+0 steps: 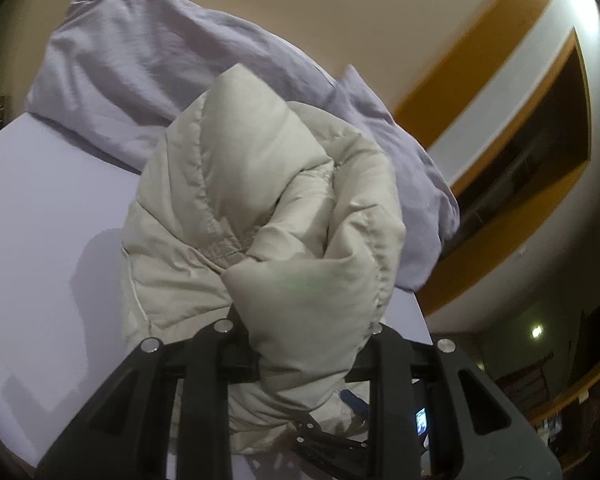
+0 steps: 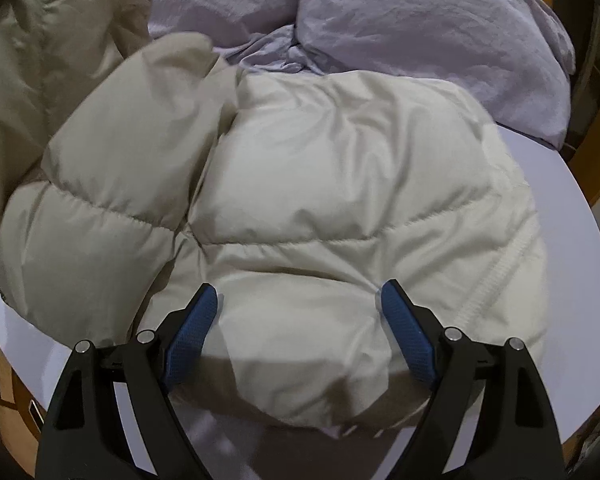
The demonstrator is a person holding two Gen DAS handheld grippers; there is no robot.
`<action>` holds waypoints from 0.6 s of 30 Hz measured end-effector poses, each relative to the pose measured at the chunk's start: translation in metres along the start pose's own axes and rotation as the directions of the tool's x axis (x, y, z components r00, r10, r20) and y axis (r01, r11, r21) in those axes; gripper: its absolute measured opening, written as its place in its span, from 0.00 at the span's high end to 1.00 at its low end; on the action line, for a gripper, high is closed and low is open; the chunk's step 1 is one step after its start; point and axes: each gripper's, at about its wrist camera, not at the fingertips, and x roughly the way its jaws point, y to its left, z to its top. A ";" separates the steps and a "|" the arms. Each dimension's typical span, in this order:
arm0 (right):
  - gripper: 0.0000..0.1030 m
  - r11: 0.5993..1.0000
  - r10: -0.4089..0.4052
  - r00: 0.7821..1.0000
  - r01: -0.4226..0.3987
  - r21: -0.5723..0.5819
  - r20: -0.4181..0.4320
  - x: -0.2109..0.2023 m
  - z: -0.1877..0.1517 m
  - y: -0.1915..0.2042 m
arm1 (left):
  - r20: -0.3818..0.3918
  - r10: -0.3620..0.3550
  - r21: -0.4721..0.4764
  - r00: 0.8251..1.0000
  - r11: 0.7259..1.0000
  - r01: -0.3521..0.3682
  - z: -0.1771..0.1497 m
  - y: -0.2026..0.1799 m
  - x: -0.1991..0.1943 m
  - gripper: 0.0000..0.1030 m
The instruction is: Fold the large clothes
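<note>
- Left wrist view: the cream quilted puffer jacket (image 1: 256, 216) rises as a bunched, rounded mass directly ahead of the left gripper (image 1: 300, 344).
- The left gripper's black fingers are closed in on a thick fold of the jacket; the fabric fills the gap between them and hides the fingertips.
- The lower edge of the jacket hangs down past the gripper frame, towards the camera.
- The jacket is raised above the flat lavender bed sheet (image 1: 40, 240), which lies below and to the left of it.
- A crumpled lavender pillow (image 1: 148, 64) lies behind the jacket, extending from the upper left to the right of it.
- Right wrist view: the jacket (image 2: 300, 200) lies spread on the lavender sheet (image 2: 572, 208), its quilted panels facing up.
- The right gripper (image 2: 296, 300) is spread wide; its blue textured pads (image 2: 188, 340) stand on either side of a puffed section at the jacket's near edge, both against the fabric without squeezing it.
- A darker, shadowed part of the jacket rises at the upper left of the spread section.
- Crumpled lavender bedding (image 2: 420, 20) lies beyond the jacket's far edge, touching it.
</note>
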 end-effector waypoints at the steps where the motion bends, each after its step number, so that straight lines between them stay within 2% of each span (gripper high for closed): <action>1: 0.17 1.000 -0.005 1.000 0.005 0.011 0.004 -0.003 -0.001 -0.005 | -0.008 -0.004 0.009 1.000 1.000 0.004 -0.002 -0.004 0.004 0.74; 10: 0.17 0.993 -0.062 0.997 0.058 0.105 0.040 -0.029 -0.012 -0.050 | -0.115 -0.043 0.107 0.992 0.993 0.055 -0.027 -0.055 0.051 0.75; 18: 0.17 0.971 -0.120 0.992 0.111 0.211 0.032 -0.046 -0.031 -0.092 | -0.184 -0.029 0.183 0.983 0.981 0.063 -0.050 -0.085 0.076 0.75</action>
